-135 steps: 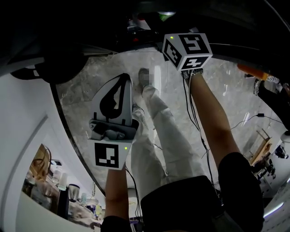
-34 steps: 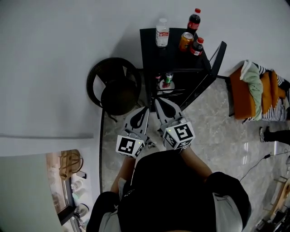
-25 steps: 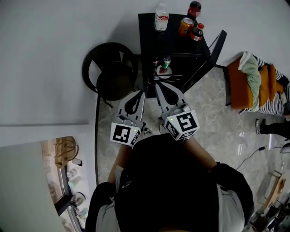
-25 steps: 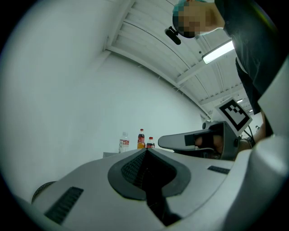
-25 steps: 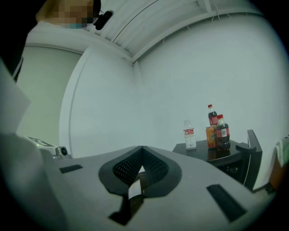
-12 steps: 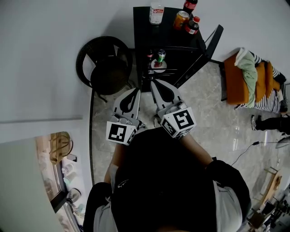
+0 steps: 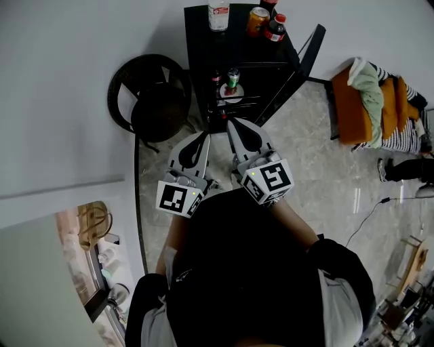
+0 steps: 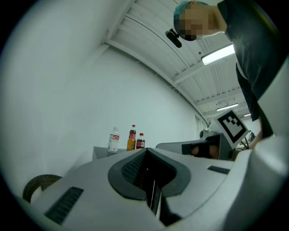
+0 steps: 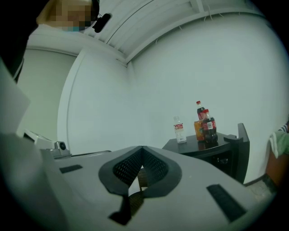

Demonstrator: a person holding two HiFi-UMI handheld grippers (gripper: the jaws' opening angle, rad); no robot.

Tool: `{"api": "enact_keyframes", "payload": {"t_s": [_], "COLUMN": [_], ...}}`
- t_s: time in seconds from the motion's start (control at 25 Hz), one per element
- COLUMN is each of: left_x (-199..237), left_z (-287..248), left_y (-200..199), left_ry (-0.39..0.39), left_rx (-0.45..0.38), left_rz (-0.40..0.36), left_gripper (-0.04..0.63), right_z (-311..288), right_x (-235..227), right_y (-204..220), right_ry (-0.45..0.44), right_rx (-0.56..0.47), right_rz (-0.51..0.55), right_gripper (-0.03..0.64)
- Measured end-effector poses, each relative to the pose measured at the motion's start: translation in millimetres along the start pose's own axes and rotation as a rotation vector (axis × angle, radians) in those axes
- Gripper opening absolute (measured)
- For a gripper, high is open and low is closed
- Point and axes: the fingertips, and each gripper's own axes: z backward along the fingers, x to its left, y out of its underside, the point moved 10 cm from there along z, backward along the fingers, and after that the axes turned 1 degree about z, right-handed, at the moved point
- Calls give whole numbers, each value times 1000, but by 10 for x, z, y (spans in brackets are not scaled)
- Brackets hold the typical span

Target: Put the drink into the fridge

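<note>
While the person is standing short of the black fridge (image 7: pixel 237 41), the left gripper (image 7: pixel 202 139) and the right gripper (image 7: pixel 236 127) are being held side by side, level and pointing at it, well apart from its front. Both pairs of jaws are lying together with nothing between them. This is suiting an approach, since no drink is yet within reach. The candidate drinks are standing on the fridge top at the far side of the scene: a water bottle (image 7: pixel 218 15) to the left, and an orange can (image 7: pixel 258 20) and a cola bottle (image 7: pixel 274 28) to the right, with a taller cola bottle (image 9: pixel 199 110) behind them. The fridge door (image 7: pixel 298 61) is hanging open to the right, probably so that a drink can go straight onto a shelf. A green can (image 7: pixel 232 78) is already sitting inside. A dark basket (image 7: pixel 146 101) is standing just left of the fridge, and an orange seat (image 7: pixel 352 108) piled with clothing is standing well to the right. Compared with the head view half a second earlier, the fridge and basket are sitting further left and nearer the top edge. The far bottles are being cropped, and the grippers are keeping the same closed, paired posture.
</note>
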Motion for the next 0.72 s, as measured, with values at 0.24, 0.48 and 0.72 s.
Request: {"api": "enact_keyframes", "payload": {"t_s": [0.24, 0.48, 0.72], "left_x": [-89, -98, -52], "left_z": [-74, -164, -269], "left_y": [44, 103, 103], "left_ry": [43, 58, 53], "left_rx": [31, 65, 62], "left_rz": [-29, -19, 3], "left_gripper": [9, 9, 9], "right_z": [49, 43, -7], "right_x": [-77, -184, -352], "right_y": [29, 55, 64], "right_ry": [27, 44, 72], "right_rx": [8, 14, 23], "right_rz": [-14, -21, -30], "right_gripper": [12, 12, 12]}}
